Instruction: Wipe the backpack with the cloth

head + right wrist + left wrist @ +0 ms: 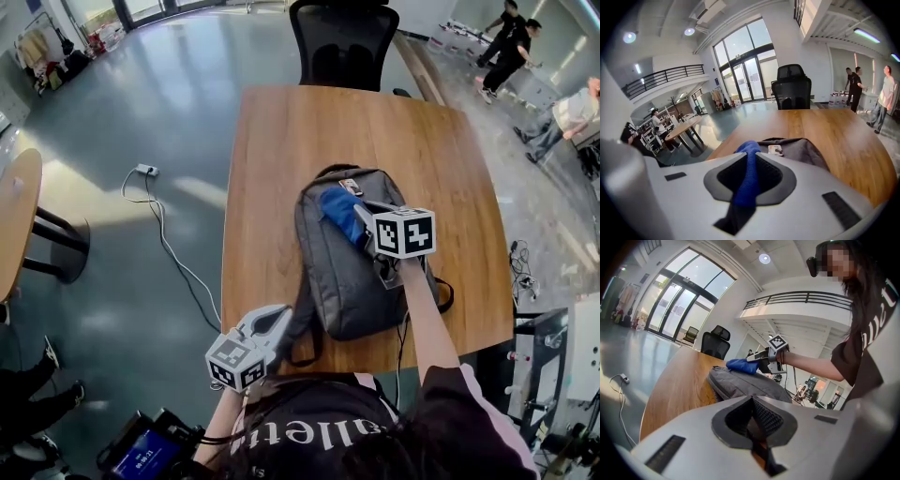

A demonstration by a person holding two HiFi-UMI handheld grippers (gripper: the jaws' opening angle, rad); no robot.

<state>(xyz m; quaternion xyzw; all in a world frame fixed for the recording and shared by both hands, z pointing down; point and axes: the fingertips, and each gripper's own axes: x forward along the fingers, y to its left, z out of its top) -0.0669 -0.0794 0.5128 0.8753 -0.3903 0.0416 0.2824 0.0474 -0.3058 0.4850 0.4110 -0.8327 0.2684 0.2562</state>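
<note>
I judge the wiping step to be under way. My right tongs [362, 221] are clenched on the blue cloth [339, 208], and the cloth touches the top end of the grey backpack [352, 281], just beside its small label. The backpack lies flat on the wooden counter [281, 150], near the middle and towards my side, with its straps trailing to the near edge.

My left tongs [277, 319] sit at the near left corner of the backpack, right beside a loose strap. Their own view shows the jaws closed together, and I can make out nothing caught between them.

As I read it, the next move calls for dragging the cloth down the length of the bag towards me, with enough pressure to keep the fabric in contact. The bag is soft and may slide or bunch under the stroke, so I would want the left tongs to pin its near corner or strap. The cloth hangs loose from the jaws, so I would watch that it does not fold under itself.

Count: one backpack, one cloth, two tongs, one counter, and one black office chair [342, 42] at the far end.
</note>
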